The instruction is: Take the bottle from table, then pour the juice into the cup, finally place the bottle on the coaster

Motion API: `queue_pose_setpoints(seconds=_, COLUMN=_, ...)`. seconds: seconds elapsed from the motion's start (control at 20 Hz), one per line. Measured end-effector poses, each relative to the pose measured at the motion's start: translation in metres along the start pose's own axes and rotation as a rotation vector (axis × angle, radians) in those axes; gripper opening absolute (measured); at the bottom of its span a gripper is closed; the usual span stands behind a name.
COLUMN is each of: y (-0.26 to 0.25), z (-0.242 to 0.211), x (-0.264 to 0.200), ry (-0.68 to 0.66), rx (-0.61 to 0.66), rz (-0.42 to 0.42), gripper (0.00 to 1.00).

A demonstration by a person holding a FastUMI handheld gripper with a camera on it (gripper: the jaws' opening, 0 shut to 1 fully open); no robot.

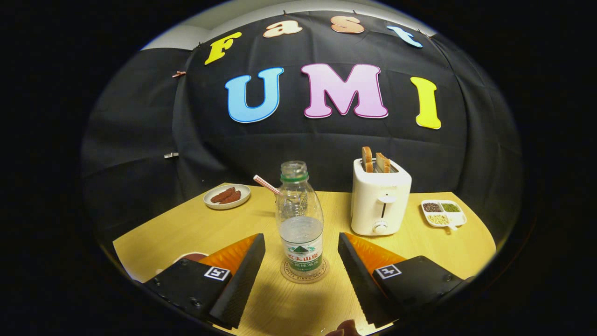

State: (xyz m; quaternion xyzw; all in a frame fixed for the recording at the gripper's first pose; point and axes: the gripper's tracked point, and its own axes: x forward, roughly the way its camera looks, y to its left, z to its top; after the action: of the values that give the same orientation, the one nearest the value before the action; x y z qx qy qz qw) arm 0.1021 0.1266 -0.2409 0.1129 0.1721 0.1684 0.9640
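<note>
We have the gripper [301, 266] wide open, holding nothing, fingers either side of the uncapped bottle [300, 224], which stands upright on the coaster [304, 276] near the toaster [380, 200], so placement looks done.

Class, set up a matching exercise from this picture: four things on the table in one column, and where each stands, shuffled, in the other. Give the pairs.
1 bottle
2 toaster
3 plate of sausages
4 divided dish of grains

A beyond the left finger of the open tongs
B beside the toaster, at the far right
C on the coaster, between the fingers
D just right of the bottle, bread in its slots

Pairs: 1-C, 2-D, 3-A, 4-B
</note>
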Motion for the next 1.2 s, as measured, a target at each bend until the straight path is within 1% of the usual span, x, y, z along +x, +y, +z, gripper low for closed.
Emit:
queue_pose_setpoints(seconds=0.25, y=0.0, z=0.051, x=-0.057, ry=-0.028, rx=-0.066, rz=-0.019, gripper=0.96)
queue_pose_setpoints(seconds=0.35, y=0.0, z=0.07, x=-0.078, ry=-0.041, rx=-0.073, rz=-0.03, gripper=0.96)
queue_pose_setpoints(seconds=0.6, y=-0.007, z=0.111, x=-0.127, ry=-0.089, rx=-0.11, rz=-0.112, gripper=0.96)
queue_pose_setpoints(seconds=0.9, y=-0.018, z=0.138, x=-0.172, ry=-0.124, rx=-0.137, rz=-0.185, gripper=0.98)
queue_pose_setpoints(seconds=1.2, y=-0.03, z=0.146, x=-0.196, ry=-0.151, rx=-0.182, rz=-0.236, gripper=0.98)
